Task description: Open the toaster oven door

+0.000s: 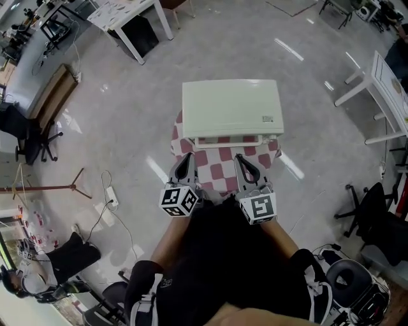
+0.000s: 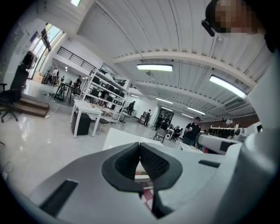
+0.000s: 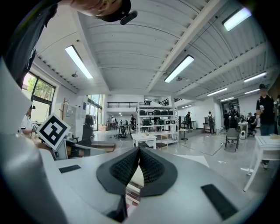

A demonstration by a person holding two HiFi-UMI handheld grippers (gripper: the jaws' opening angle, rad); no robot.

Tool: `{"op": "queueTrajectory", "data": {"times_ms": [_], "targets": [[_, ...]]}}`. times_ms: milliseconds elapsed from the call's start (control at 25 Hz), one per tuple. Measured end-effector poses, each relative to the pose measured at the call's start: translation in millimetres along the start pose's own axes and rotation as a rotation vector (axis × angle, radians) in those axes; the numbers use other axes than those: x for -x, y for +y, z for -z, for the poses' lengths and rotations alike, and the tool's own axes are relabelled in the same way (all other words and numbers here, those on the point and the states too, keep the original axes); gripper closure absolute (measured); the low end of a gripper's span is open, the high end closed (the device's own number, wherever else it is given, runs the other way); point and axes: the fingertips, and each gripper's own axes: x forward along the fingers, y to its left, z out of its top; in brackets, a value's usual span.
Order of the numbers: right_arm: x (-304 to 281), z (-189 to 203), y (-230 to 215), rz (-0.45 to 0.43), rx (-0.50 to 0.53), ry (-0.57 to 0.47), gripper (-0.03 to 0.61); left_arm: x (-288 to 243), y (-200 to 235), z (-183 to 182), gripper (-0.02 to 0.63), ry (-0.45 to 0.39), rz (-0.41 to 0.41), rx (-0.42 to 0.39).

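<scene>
A cream-white toaster oven (image 1: 231, 111) stands on a small round table with a red-and-white checked cloth (image 1: 220, 167); from above only its top and front edge show. My left gripper (image 1: 187, 160) is shut and empty over the near left of the cloth, pointing at the oven. My right gripper (image 1: 243, 162) is shut and empty beside it on the right, also short of the oven's front. In the left gripper view the shut tips (image 2: 140, 148) frame the white oven top (image 2: 120, 138). In the right gripper view the tips (image 3: 139, 152) meet, with a sliver of oven and cloth below.
White tables stand at the far left (image 1: 131, 16) and far right (image 1: 386, 79) on a glossy grey floor. An office chair (image 1: 376, 219) is at the right and a power strip with cable (image 1: 109, 194) lies at the left. Several people stand far off in the hall (image 2: 192, 130).
</scene>
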Motion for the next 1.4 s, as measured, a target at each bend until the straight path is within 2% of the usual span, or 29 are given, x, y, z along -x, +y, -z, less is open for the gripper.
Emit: {"op": "queueTrajectory", "data": {"times_ms": [120, 160, 240, 320, 440, 520, 640, 840, 920, 1080, 1400], "targets": [[-1.6, -1.9, 2.7, 0.025, -0.017, 0.008, 0.552, -15.3, 24.4, 20.9, 0.603, 0.067, -0.02, 0.112], [-2.7, -0.6, 2.5, 0.031, -0.02, 0.012, 0.552, -21.1, 31.5, 27.5, 0.582, 0.082, -0.029, 0.144], [-6.1, 3.3, 2.5, 0.041, -0.022, 0.022, 0.552, -33.4, 43.4, 38.9, 0.486, 0.107, -0.037, 0.183], [-7.5, 6.6, 3.8, 0.049, -0.019, 0.033, 0.552, -46.2, 52.8, 53.8, 0.441, 0.155, -0.032, 0.238], [-5.7, 10.9, 5.9, 0.06, -0.018, 0.045, 0.552, -64.3, 65.7, 78.3, 0.422, 0.237, -0.026, 0.36], [-3.4, 13.2, 7.2, 0.066, -0.016, 0.052, 0.552, -72.4, 74.2, 95.3, 0.417, 0.288, -0.027, 0.404], [1.0, 14.6, 6.7, 0.076, -0.012, 0.059, 0.552, -83.4, 78.8, 110.1, 0.416, 0.341, -0.002, 0.444], [4.4, 17.1, 6.0, 0.102, 0.007, 0.067, 0.552, -100.4, 83.2, 120.6, 0.419, 0.386, 0.063, 0.465], [6.0, 19.0, 6.0, 0.11, 0.008, 0.073, 0.552, -101.4, 82.3, 121.4, 0.465, 0.383, 0.091, 0.491], [11.3, 24.2, 4.0, 0.127, 0.007, 0.077, 0.552, -98.4, 80.4, 125.3, 0.472, 0.384, 0.093, 0.52], [18.7, 30.7, 3.0, 0.142, -0.001, 0.092, 0.552, -72.7, 74.2, 145.6, 0.486, 0.439, 0.117, 0.549]]}}
